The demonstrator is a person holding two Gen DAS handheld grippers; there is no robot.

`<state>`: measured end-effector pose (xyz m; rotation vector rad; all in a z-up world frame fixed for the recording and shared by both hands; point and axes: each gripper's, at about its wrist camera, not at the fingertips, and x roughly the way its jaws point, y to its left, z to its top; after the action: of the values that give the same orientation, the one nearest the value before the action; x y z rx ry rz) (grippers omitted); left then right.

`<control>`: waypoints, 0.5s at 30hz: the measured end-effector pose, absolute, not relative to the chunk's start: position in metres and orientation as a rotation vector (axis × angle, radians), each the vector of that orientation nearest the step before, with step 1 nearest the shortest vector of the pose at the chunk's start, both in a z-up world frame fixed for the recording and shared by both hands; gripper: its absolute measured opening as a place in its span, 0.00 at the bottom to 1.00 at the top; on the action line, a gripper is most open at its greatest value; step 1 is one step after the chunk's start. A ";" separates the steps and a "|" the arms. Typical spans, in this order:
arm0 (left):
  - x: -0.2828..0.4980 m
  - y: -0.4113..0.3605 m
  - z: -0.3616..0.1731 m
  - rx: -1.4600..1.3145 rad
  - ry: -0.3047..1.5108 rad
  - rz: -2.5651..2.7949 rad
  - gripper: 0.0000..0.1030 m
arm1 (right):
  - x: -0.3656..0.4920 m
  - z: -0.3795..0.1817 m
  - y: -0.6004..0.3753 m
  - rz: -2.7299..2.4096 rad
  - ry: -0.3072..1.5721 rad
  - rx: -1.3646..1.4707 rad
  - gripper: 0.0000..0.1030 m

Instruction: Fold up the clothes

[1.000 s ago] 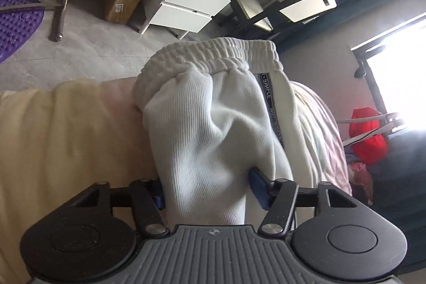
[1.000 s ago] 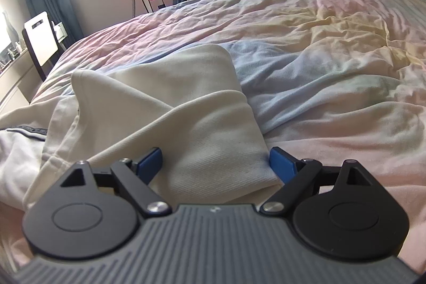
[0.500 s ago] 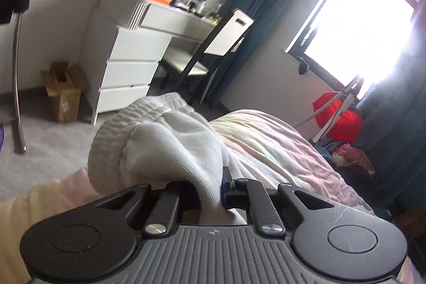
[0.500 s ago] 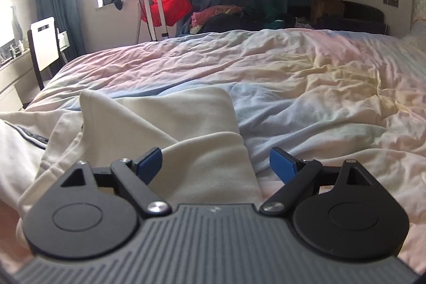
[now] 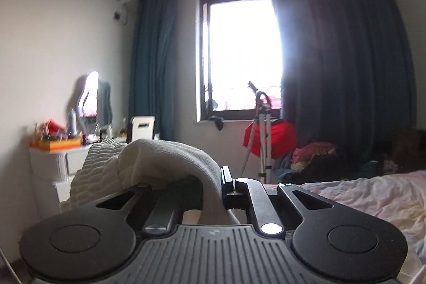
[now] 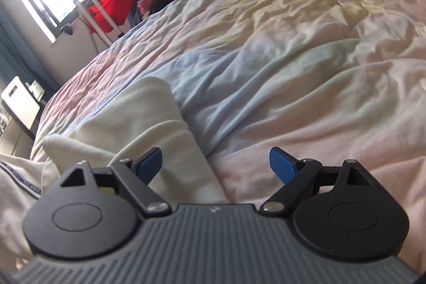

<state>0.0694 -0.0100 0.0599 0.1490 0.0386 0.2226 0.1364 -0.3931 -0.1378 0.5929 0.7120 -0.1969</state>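
White ribbed sweatpants [image 5: 149, 161] with an elastic waistband drape over my left gripper [image 5: 213, 180], which is shut on the fabric and holds it lifted. In the right wrist view the rest of the sweatpants [image 6: 133, 129] lies on the pastel duvet [image 6: 293, 44], with a dark side stripe at the left edge. My right gripper [image 6: 215, 164] is open and empty; the folded leg lies under its left finger, and the gap between the fingers is mostly over the duvet.
A white dresser [image 5: 53, 164] with clutter stands at left. A chair [image 5: 141, 127] stands by the window [image 5: 239, 52]. A red bag [image 5: 274, 137] on a stand and a pile of clothes [image 5: 319, 153] lie beyond the bed.
My left gripper closed on the waistband and lifted it, tilting up toward the window. My right gripper stayed open and shifted right off the folded leg, tilting down.
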 end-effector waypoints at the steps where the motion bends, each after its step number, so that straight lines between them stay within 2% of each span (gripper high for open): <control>1: 0.069 -0.032 0.057 0.200 0.024 0.204 0.09 | 0.136 -0.138 -0.397 -0.209 0.709 0.607 0.86; 8: 0.078 -0.172 -0.003 0.354 0.060 0.027 0.09 | 0.134 -0.139 -0.414 -0.248 0.691 0.647 0.86; 15: 0.097 -0.256 -0.132 0.809 0.186 -0.169 0.09 | 0.137 -0.147 -0.431 -0.317 0.688 0.663 0.86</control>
<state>0.0973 -0.2556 -0.1321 0.8088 0.1858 -0.1692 0.1372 -0.4314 -0.1467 0.6626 0.6885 -0.3170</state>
